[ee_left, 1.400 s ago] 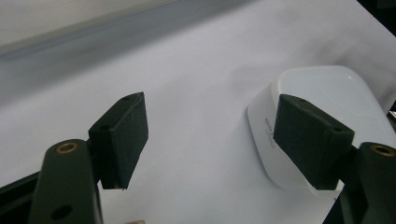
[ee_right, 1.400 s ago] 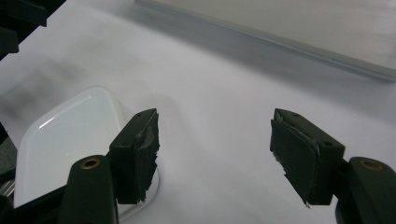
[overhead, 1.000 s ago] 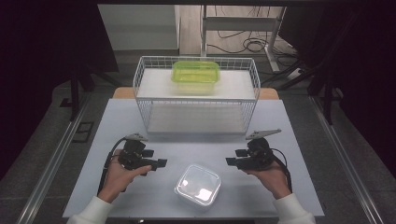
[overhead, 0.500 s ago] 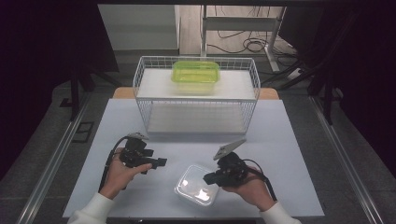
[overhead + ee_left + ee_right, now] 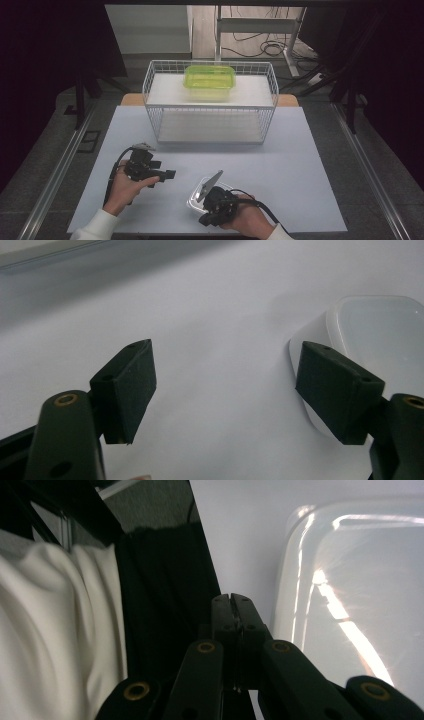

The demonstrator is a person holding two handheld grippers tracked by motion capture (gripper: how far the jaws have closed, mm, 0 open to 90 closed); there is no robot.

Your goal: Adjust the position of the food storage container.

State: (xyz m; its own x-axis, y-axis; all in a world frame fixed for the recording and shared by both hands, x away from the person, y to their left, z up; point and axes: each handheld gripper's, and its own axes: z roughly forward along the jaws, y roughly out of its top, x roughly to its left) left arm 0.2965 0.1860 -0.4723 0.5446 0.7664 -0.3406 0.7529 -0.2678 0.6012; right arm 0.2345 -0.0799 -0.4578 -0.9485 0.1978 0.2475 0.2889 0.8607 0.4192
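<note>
The left tool [image 5: 167, 174] rests low over the tabletop [image 5: 300, 165], held in the left hand [image 5: 125, 187]. Its jaws stand wide apart and hold nothing. In the left gripper view the clear container [image 5: 372, 340] lies just beyond its right jaw, not between the two jaws.

This container [image 5: 199, 194] sits near the front edge of the tabletop, between the two hands. The right tool [image 5: 232, 605] hangs over its near side with the jaws pressed fully together, and nothing is between them.

I judge the container to be thin clear plastic: light, smooth, a little flexible, so it may slide when pushed. A good place to grip seems to be the rim or a side wall, with gentle pressure.

Farther back stands a white wire rack [image 5: 210, 107] with a green container [image 5: 209, 77] on its top shelf.
</note>
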